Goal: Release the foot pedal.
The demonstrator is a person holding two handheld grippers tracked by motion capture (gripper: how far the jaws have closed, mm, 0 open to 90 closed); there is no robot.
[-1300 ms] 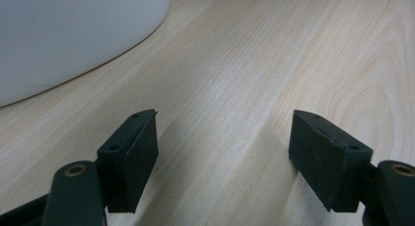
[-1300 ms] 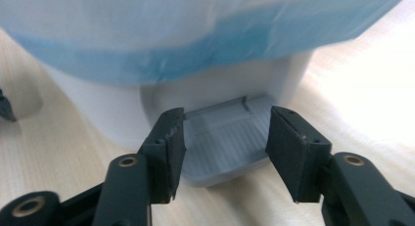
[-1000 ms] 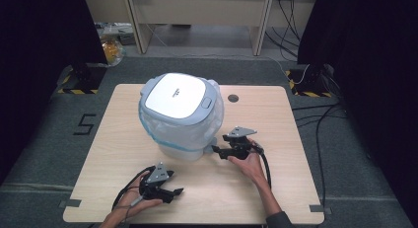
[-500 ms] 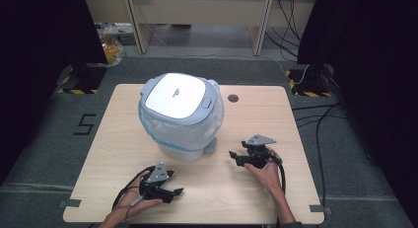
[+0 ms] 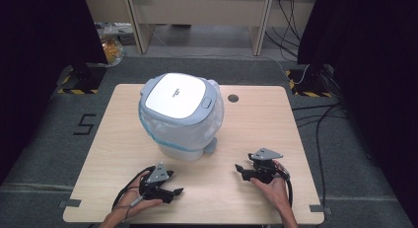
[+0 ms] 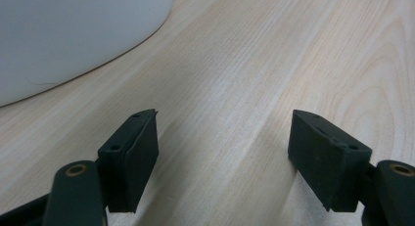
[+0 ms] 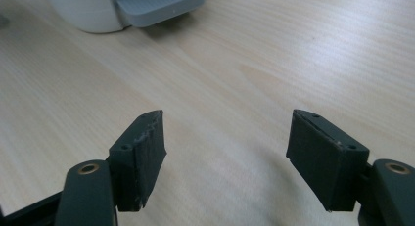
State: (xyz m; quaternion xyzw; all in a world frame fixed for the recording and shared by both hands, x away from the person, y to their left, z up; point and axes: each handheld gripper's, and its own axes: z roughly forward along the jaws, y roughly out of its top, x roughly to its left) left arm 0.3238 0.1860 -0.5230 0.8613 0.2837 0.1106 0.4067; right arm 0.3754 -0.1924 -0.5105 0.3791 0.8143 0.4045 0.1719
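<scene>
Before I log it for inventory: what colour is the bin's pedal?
Grey pedal, best in the right gripper view.

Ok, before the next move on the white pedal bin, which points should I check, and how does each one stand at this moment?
1. Left gripper open, nothing between its jaws: ok.
2. Right gripper open and empty: ok.
3. White pedal bin with grey lid upright on the light wooden table: ok.
4. Lid closed: ok.
5. Clear liner bag tucked evenly around the rim: cannot tell.
6. Grey pedal unobstructed ahead of the right gripper: ok.
</scene>
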